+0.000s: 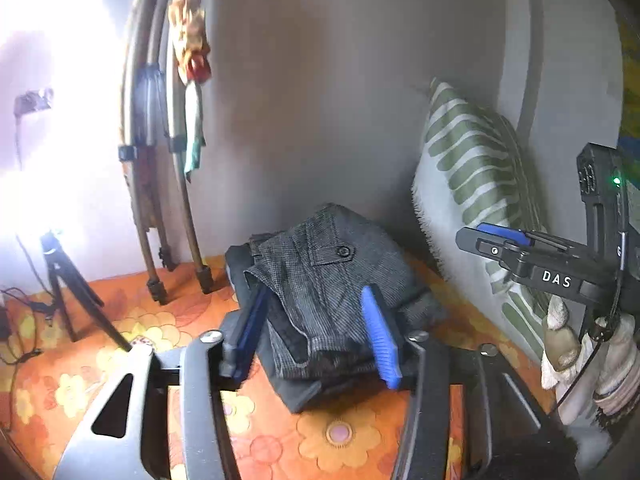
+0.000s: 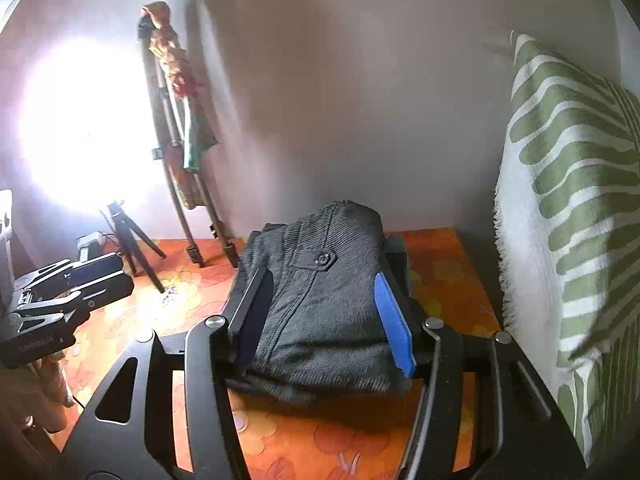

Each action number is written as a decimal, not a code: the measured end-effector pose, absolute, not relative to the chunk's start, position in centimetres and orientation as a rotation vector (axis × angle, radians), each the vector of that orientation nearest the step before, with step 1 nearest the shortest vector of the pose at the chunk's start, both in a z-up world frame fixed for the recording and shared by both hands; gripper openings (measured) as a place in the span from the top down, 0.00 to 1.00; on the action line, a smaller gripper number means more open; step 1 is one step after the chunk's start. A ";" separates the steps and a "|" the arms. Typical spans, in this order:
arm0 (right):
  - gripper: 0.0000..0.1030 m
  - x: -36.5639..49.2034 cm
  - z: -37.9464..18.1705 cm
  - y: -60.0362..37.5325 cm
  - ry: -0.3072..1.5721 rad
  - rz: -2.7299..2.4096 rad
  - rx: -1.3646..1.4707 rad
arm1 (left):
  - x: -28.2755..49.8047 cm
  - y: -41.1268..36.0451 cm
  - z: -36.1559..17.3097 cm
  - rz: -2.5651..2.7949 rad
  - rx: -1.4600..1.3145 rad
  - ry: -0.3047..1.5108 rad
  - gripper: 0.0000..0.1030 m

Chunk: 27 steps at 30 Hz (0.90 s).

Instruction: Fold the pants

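Two claws are seen spread wide over the orange floral bedspread (image 1: 120,320). Between the blue pads of the left gripper (image 1: 316,332), the folded grey pants (image 1: 328,280) are framed, lying just ahead. The right gripper (image 2: 324,320) is likewise held open, the bundle between its fingers, a striped pillow (image 2: 568,200) to its right.

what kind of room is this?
Probably a bedroom at home: folded pants lie on an orange flowered bedsheet, a green-striped pillow leans on the wall, and a tripod stands nearby.
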State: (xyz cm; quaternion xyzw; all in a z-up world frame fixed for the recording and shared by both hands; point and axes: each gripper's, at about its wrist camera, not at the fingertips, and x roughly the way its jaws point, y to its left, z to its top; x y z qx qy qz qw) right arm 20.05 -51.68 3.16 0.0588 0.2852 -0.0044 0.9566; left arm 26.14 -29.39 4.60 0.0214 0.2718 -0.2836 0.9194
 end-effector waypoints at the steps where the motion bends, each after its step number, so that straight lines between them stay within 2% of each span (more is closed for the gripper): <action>1: 0.46 19.5 3.4 -51.4 0.575 -0.007 0.124 | 25.3 -29.1 4.9 -0.579 0.050 0.548 0.48; 3: 0.43 18.0 4.0 -50.6 0.564 -0.011 0.122 | 23.9 -28.6 5.3 -0.581 0.054 0.540 0.48; 7: 0.33 15.2 4.7 -48.5 0.539 -0.028 0.077 | 20.9 -27.1 6.1 -0.591 0.045 0.526 0.47; 10: 0.25 13.0 5.0 -47.1 0.532 -0.041 0.074 | 18.8 -26.1 6.6 -0.589 0.052 0.508 0.42; 15: 0.20 9.4 5.4 -45.2 0.512 -0.083 0.079 | 16.0 -24.2 6.8 -0.585 0.046 0.504 0.37; 16: 0.16 8.8 5.4 -44.8 0.506 -0.090 0.078 | 15.2 -23.7 6.7 -0.581 0.048 0.503 0.35; 27: 0.09 2.8 4.5 -40.3 0.469 -0.179 0.036 | 9.7 -20.0 5.6 -0.552 0.032 0.521 0.30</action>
